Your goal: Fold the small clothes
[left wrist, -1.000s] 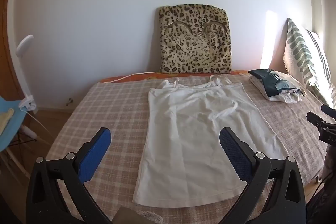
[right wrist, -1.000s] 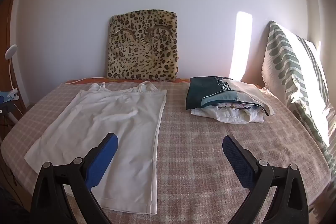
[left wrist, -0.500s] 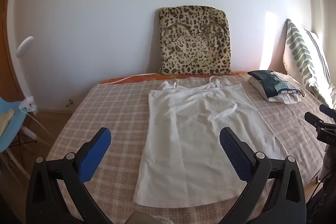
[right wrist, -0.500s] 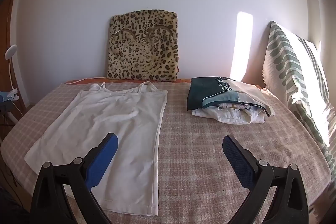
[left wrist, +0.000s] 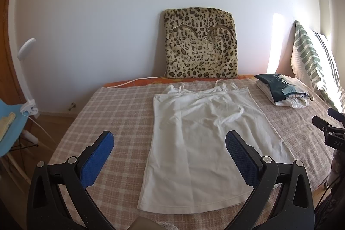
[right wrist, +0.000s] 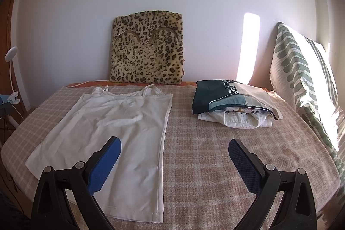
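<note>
Checked bedspread (left wrist: 120, 109), white camisole (left wrist: 207, 139) flat, straps toward wall (lengthwise), both hand-held grippers (left wrist: 169, 147) (right wrist: 174, 151) wide open, empty

right tool (right wrist: 173, 149) eased slightly back, left tool (left wrist: 169, 143) too

Matt white cloth top (left wrist: 207, 139) on rough checked woven blanket (left wrist: 120, 113) — furry leopard cushion (left wrist: 200, 44).

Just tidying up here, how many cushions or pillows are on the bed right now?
2: a leopard-print cushion upright against the back wall, and a green-patterned pillow propped along the bed's right edge. None seem hidden.
</note>
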